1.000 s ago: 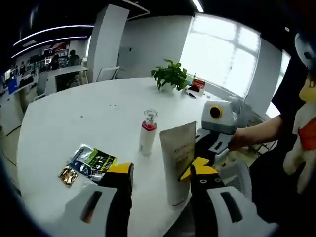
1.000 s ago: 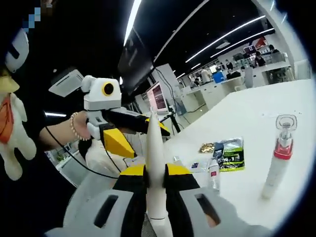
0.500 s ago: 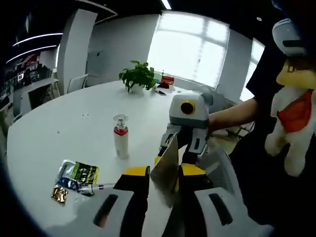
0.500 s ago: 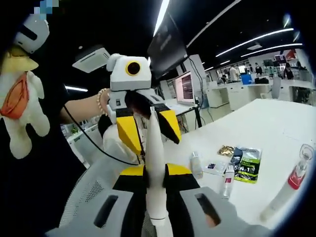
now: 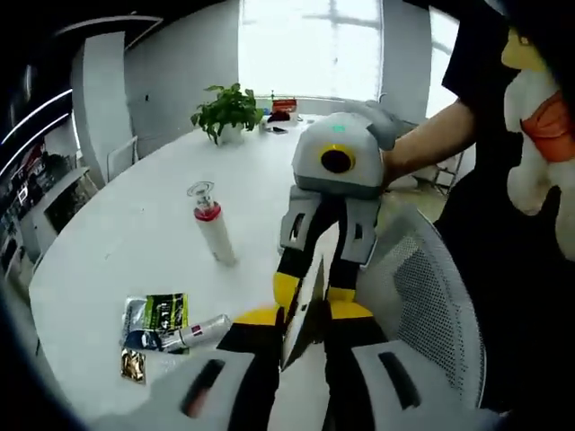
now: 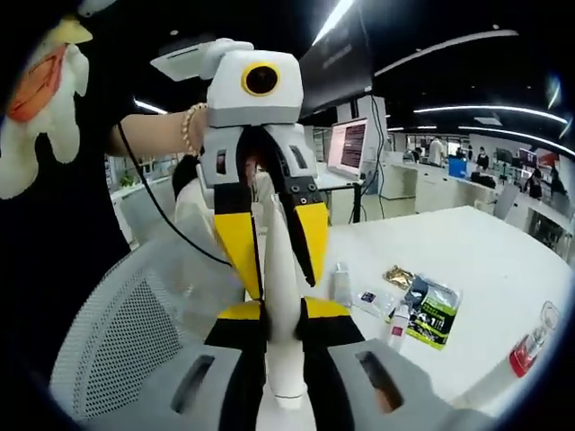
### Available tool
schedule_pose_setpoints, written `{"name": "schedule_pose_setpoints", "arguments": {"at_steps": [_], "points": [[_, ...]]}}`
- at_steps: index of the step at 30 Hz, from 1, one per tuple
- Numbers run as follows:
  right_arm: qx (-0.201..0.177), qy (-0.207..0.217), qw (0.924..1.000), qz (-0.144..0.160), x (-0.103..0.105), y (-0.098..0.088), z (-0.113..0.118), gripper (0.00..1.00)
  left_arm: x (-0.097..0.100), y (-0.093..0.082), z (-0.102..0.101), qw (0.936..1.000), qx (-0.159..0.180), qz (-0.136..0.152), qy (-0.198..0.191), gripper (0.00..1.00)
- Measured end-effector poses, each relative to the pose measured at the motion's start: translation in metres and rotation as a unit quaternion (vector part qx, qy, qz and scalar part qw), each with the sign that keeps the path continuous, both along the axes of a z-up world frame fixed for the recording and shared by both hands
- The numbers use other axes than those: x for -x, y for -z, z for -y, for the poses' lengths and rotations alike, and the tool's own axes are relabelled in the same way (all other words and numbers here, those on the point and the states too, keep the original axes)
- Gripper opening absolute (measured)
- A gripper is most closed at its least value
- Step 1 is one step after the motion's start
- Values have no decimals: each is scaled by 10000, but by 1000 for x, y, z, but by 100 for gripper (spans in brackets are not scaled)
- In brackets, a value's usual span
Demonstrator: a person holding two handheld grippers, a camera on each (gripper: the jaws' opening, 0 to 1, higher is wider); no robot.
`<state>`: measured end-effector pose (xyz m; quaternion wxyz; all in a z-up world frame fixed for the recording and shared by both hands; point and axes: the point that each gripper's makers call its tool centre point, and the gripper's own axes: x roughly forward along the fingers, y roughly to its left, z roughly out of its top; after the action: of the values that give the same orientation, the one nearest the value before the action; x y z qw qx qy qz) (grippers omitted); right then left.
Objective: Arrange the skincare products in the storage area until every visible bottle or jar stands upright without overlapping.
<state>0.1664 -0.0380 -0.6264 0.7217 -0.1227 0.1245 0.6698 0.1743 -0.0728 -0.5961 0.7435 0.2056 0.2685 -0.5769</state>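
Off the near edge of the round white table (image 5: pixel 135 224), over a grey mesh chair back (image 5: pixel 431 296), both grippers met on one flat cream squeeze tube (image 6: pixel 278 305). Right gripper (image 6: pixel 274 314) had its yellow-and-black jaws closed on the tube's lower part, tube standing edge-on and upright between them in the right gripper view. Left gripper (image 5: pixel 301 319) faced it from the opposite side; its jaws were drawn in close on either side of the tube's thin flat end (image 5: pixel 301 310), apparently pinching it, though actual contact could not be confirmed. In the right gripper view the left gripper's jaws hung down on both sides of the tube's upper part.

On the table, well apart from the tube: a white pump bottle with a red collar and clear cap (image 5: pixel 209 224), standing somewhat tilted in the left gripper view. Near the table edge lay a green-and-black sachet (image 5: pixel 162 312), a small gold foil packet (image 5: pixel 133 365) and a small white tube lying on its side (image 5: pixel 193 332), all close together. A potted green plant (image 5: pixel 226 106) stood at the far side by the window.
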Motion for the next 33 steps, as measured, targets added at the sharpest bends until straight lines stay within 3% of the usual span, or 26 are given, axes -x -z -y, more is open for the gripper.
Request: {"name": "schedule_pose_setpoints", "arguments": {"at_steps": [5,12,23,33], "points": [[272,27,9996,120,1,15,-2,14,0,21,-7,9971,-590,188,445,17],[469,142,9988,57,-1,33,2,15,-2,40,-3,9930,-955,95,688,15],[181,454,9985,-237,-13,33,11,18,-11,38,3,9910,-986,108,894,15],[254,533,9980,-244,-17,36,12,21,-13,42,7,9878,-1106,178,1085,16]]}}
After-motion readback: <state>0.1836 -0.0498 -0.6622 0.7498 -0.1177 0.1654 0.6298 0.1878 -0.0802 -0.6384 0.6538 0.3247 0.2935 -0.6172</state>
